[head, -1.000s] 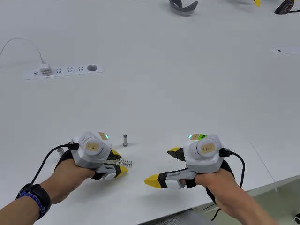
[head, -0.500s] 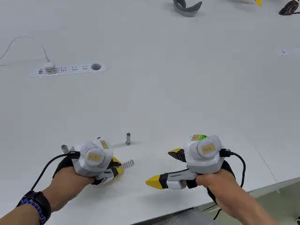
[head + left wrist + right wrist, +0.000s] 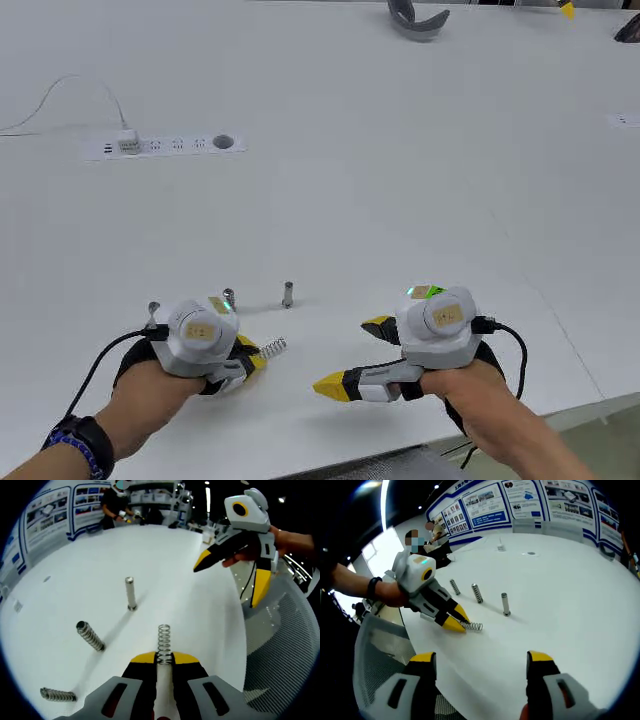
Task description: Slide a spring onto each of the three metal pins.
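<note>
Left claw (image 3: 163, 657) drawn back from bare pin (image 3: 130, 592), clamping spring (image 3: 163, 637); right claw (image 3: 482, 657) wide open, empty.

The left claw (image 3: 256, 357), held low over the counter in the left hand (image 3: 150, 385), is clamped on a spring (image 3: 273, 347), while the right claw (image 3: 352, 354), in the right hand (image 3: 462, 385), points toward it with jaws spread wide.
</note>
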Motion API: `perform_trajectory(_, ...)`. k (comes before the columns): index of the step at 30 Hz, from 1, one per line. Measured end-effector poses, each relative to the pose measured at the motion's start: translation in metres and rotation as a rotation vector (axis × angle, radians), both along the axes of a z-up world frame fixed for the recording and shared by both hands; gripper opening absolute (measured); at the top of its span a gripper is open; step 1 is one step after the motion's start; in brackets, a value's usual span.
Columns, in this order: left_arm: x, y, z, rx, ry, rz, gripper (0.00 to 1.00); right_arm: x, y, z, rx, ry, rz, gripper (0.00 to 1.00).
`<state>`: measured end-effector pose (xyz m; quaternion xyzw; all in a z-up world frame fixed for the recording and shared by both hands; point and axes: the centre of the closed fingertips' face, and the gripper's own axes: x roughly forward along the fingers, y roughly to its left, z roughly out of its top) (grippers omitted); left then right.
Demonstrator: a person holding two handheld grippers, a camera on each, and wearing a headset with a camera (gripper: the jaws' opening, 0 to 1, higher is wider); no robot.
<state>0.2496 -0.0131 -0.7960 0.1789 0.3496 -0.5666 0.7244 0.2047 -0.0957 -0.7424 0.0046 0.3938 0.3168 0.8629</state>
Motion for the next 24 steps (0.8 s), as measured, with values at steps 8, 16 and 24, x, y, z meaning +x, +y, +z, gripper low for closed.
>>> perform_trajectory(8,-0.001,0.022,0.008,-0.025,0.014,0.056,0.10,0.002,0.007,0.003,0.009,-0.003,0.012,0.74)
perform_trajectory(16,0.000,0.047,0.019,-0.039,0.006,0.104,0.10,0.001,0.018,0.002,0.022,0.006,0.033,0.74)
perform_trajectory(24,-0.002,0.065,0.033,-0.060,-0.009,0.137,0.10,0.007,0.035,0.005,0.032,0.000,0.062,0.74)
